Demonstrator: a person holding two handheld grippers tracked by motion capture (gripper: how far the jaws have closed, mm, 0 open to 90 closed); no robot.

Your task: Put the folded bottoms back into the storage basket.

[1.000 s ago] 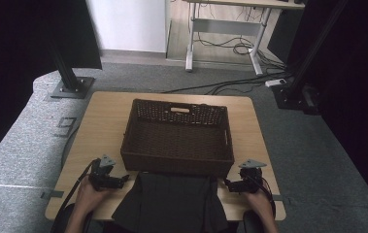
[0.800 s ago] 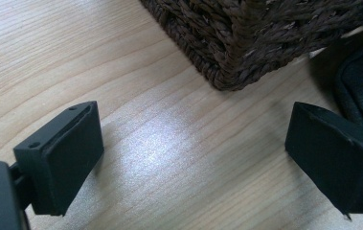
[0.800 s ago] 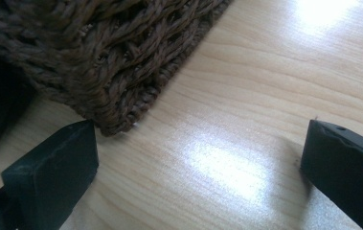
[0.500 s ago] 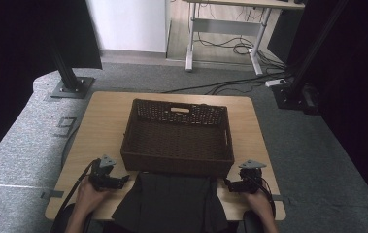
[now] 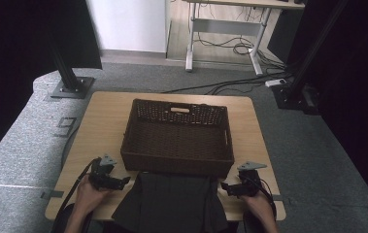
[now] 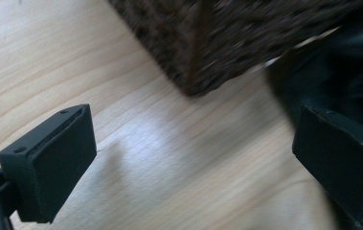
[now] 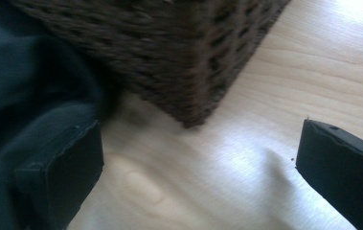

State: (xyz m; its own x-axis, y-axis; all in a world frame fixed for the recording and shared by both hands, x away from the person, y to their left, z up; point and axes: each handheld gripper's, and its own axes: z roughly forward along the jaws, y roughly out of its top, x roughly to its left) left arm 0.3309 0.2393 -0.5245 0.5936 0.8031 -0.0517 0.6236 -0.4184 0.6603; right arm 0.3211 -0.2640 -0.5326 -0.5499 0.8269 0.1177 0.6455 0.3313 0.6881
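Note:
A dark brown wicker basket (image 5: 177, 133) stands in the middle of the wooden table (image 5: 99, 116), with nothing seen inside it. A dark garment (image 5: 172, 201) lies spread in front of it at the near edge. My left gripper (image 5: 125, 180) rests by the garment's left edge; its jaws have just been opening and stand wide over bare wood. The left gripper view has the left gripper (image 6: 193, 139) facing a basket (image 6: 236, 38) corner, the garment (image 6: 342, 72) by one jaw. My right gripper (image 5: 224, 187) is open at the garment's right edge. In its own view, the right gripper (image 7: 200, 158) faces the basket (image 7: 160, 52) and garment (image 7: 21, 86).
Black stand bases sit on the grey carpet at the back left (image 5: 70, 87) and back right (image 5: 293, 97). Cables (image 5: 230, 48) trail under a desk frame (image 5: 220, 29) beyond the table. Bare wood flanks the basket on both sides.

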